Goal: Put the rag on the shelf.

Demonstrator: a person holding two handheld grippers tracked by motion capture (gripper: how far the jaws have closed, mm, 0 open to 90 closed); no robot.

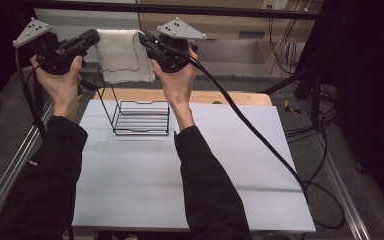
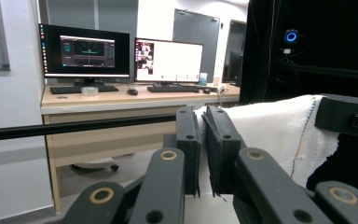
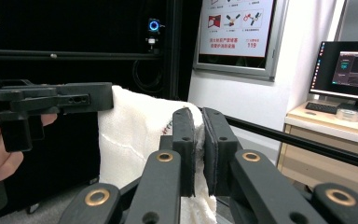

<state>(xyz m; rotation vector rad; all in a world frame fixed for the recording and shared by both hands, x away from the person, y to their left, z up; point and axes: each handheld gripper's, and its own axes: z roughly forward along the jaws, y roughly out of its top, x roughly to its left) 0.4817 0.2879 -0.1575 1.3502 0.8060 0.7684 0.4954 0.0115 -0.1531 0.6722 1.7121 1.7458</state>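
In the high view, the left gripper point(image 1: 94, 38) and the right gripper point(image 1: 143, 38) were both raised well above the table, each pinching one upper corner of a white, loosely woven cloth with a thin coloured stitch line point(image 1: 122, 57). The cloth hung flat and spread between the two tools, its lower edge dangling above the far end of the white table top point(image 1: 190, 170).

From the left gripper view, the left gripper point(image 2: 203, 116) had its two black jaws drawn nearly together, with only the thickness of the cloth point(image 2: 270, 130) between them; the fabric's edge ran up through the narrow gap and stretched away to the right, where the other tool clamped the far corner. From the right gripper view, the right gripper point(image 3: 198, 119) stood the same way: jaws narrow, closed on a fold of the white cloth point(image 3: 135, 135), which spread leftward to the left gripper point(image 3: 108, 99) and to the hand point(image 3: 0, 158) holding it.

Below the cloth, an empty black wire rack with a tall back and a barred floor point(image 1: 137, 117) stood on the table near its far edge, just between the person's two forearms and well apart from the hanging fabric.
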